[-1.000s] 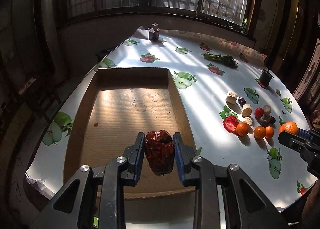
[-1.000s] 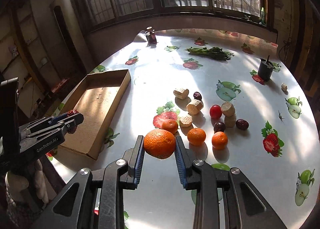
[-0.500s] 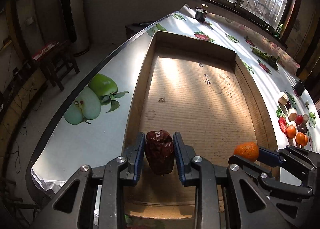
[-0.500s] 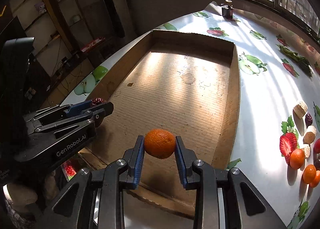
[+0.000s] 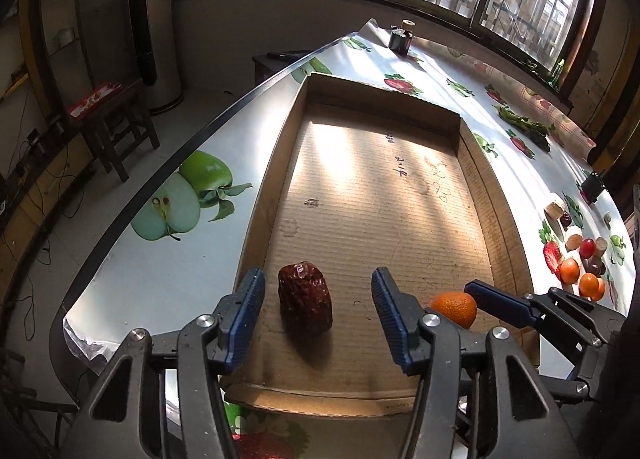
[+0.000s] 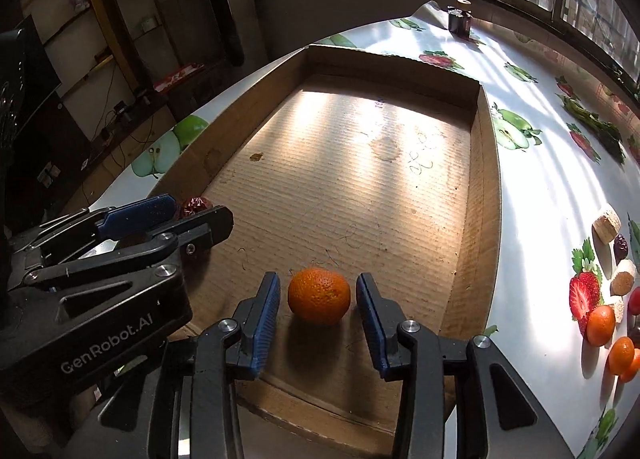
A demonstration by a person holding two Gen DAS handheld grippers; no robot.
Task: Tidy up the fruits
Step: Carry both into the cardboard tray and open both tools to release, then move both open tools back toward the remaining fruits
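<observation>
A dark red date [image 5: 305, 299] lies on the floor of the shallow cardboard box [image 5: 276, 163] near its front left corner. My left gripper [image 5: 318, 309] is open around it, pads apart from it. An orange tangerine [image 6: 319, 296] lies on the box floor [image 6: 486, 163] near the front edge. My right gripper [image 6: 318, 319] is open around it with small gaps on both sides. The tangerine [image 5: 455, 307] and right gripper [image 5: 520, 309] also show in the left wrist view. The left gripper [image 6: 176, 215] and date [image 6: 195, 206] show in the right wrist view.
More fruit lies on the tablecloth to the right: tangerines [image 6: 600, 325], a red date [image 6: 621, 243], cork-like pieces [image 6: 607, 222] and a small red fruit [image 5: 587, 246]. A dark jar [image 5: 401, 37] stands at the far end. Green vegetables [image 5: 524, 127] lie at the back right. The table edge [image 5: 160, 175] runs left.
Both grippers have opened and let go of their fruit. The date and the tangerine now rest on the box floor. Both grippers moved lower into the box's front end.
</observation>
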